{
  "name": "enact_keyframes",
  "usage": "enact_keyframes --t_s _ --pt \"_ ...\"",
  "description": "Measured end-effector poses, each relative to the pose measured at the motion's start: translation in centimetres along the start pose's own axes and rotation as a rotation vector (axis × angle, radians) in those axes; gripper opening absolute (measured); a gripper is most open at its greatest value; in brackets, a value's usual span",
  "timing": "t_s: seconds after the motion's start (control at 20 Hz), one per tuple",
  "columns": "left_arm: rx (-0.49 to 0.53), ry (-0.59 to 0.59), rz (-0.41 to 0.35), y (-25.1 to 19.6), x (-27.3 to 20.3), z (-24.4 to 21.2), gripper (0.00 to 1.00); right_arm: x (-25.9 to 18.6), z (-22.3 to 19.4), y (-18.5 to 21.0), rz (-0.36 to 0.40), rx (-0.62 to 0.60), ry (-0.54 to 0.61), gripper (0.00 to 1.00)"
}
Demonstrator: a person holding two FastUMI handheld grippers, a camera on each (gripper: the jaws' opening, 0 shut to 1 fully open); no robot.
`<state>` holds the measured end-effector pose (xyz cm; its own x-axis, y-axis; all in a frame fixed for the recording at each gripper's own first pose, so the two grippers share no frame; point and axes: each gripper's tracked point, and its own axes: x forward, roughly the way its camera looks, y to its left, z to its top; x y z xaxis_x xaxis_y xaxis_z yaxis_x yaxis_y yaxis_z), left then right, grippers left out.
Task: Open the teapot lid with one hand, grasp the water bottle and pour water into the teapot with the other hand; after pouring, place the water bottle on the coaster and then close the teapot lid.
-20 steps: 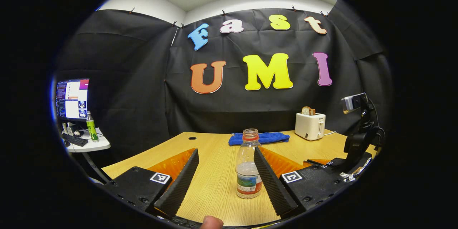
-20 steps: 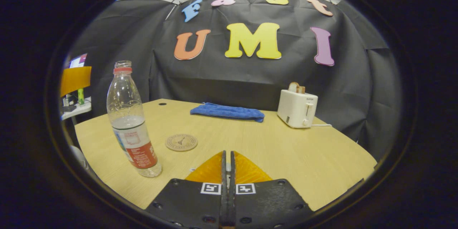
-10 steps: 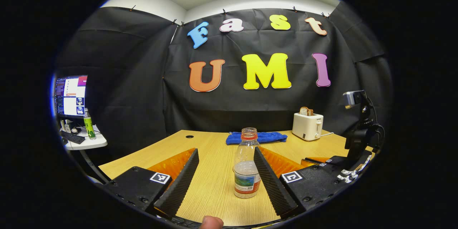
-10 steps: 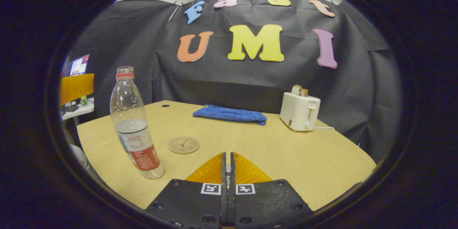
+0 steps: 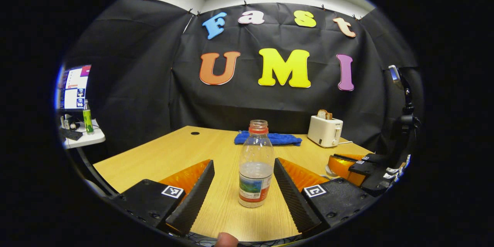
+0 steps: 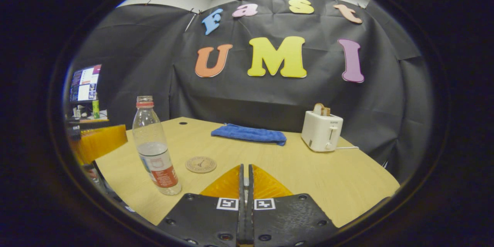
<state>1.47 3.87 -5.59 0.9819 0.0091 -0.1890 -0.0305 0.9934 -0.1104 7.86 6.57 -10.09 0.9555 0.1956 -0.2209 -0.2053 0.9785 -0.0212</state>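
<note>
One water bottle (image 5: 254, 164) stands upright and uncapped on the wooden table (image 5: 173, 158), roughly a third full, between the wide-spread fingers of the left gripper (image 5: 244, 191), touching neither. Just beyond it in the right gripper view lies the round coaster (image 6: 200, 164). Farther back sit a blue cloth (image 6: 249, 134) and a toaster (image 6: 321, 131). The right gripper (image 6: 245, 191) is closed on nothing, with bare tabletop ahead.

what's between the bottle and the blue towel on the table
In the right gripper view the round coaster lies on the table between the water bottle and the blue towel.
</note>
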Motion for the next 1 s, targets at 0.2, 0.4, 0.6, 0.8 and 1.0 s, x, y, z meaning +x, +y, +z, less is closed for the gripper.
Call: enact_keyframes --t_s 0.2,0.4,0.6,0.8,1.0 --pt "0.068 0.051 -0.018 -0.9 -0.2 -2.5 0.97 -1.3 0.2 -0.7 0.013 0.015 -0.013 0.0" --pt "0.079 0.072 -0.02 -1.3 0.7 -4.2 0.97 -2.2 0.1 -1.8 0.007 0.008 -0.012 0.0" --pt "0.057 0.123 -0.014 -1.3 2.3 -6.5 0.97 -2.8 0.1 -2.7 -0.006 0.013 -0.016 0.0" --pt "0.018 0.16 -0.041 -1.7 3.9 -7.6 0.98 -2.8 -0.4 -3.1 -0.011 0.016 -0.007 0.0" --pt "0.027 0.162 -0.035 -1.5 5.2 -7.8 0.98 -2.8 -0.4 -3.7 -0.019 0.017 -0.006 0.0"
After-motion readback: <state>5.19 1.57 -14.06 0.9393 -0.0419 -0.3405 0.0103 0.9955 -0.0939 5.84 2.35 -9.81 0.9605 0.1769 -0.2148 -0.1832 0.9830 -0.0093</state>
